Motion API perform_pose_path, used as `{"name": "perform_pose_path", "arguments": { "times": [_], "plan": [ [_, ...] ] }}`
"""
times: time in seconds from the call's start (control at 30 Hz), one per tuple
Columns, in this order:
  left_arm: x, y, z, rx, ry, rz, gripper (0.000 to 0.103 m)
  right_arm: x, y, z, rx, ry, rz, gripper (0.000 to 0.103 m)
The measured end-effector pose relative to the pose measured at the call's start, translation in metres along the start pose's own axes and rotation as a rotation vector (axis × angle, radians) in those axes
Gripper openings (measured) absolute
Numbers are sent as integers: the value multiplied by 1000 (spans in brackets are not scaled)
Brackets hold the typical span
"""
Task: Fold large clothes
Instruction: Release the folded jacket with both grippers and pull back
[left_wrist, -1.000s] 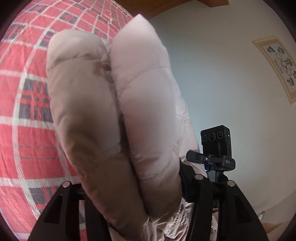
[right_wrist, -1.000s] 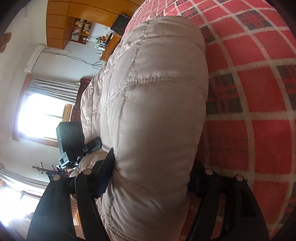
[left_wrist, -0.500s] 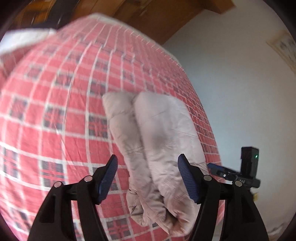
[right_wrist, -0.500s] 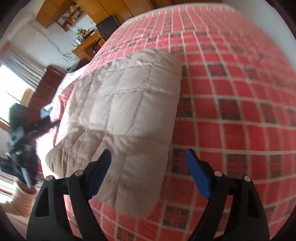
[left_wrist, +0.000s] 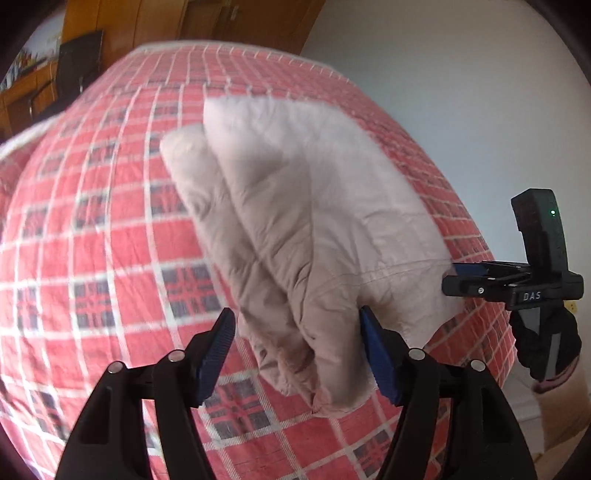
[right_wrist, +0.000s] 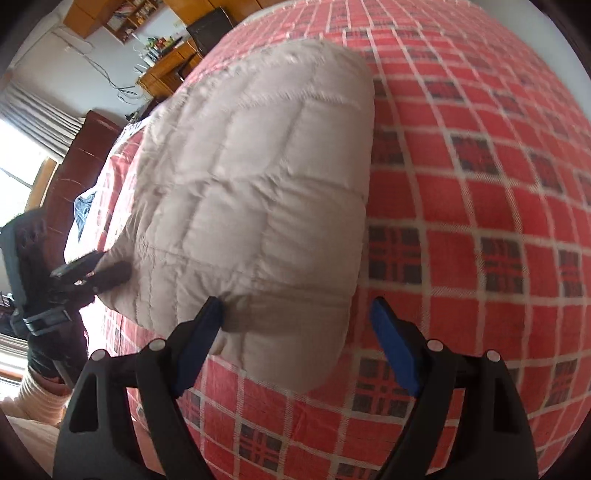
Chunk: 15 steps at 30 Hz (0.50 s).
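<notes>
Red plaid bedspread (right_wrist: 480, 184) filling both views. On top, lying folded into a thick bundle, the pale quilted coat (right_wrist: 258, 192), near end facing both tools. Left gripper (left_wrist: 297, 354) spread wide, blue pads either side of the bundle's end, right pad brushing it, nothing pinched. Right gripper (right_wrist: 295, 343) likewise spread, left pad against the puffy corner. Looks like a finished fold. Risk judged: springy padding pushing the layers apart, or a pad snagging the corner on pull-away and dragging the stack open.
</notes>
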<state>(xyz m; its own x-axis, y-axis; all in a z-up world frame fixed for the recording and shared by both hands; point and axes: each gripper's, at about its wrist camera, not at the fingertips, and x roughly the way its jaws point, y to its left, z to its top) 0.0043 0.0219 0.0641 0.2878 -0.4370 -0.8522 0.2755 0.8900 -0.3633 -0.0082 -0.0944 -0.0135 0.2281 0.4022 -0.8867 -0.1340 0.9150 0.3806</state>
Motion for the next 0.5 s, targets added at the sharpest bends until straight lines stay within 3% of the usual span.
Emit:
{"name": "perform_pose_path", "arguments": {
  "times": [0.23,0.5],
  "plan": [
    [31,35,-11,-130,37,-83,75,9,-6,-3,27,10,15,82],
    [-24,10,6,-103,-58,-23,74,-37,17,-9,-23,-111,-120,92]
  ]
}}
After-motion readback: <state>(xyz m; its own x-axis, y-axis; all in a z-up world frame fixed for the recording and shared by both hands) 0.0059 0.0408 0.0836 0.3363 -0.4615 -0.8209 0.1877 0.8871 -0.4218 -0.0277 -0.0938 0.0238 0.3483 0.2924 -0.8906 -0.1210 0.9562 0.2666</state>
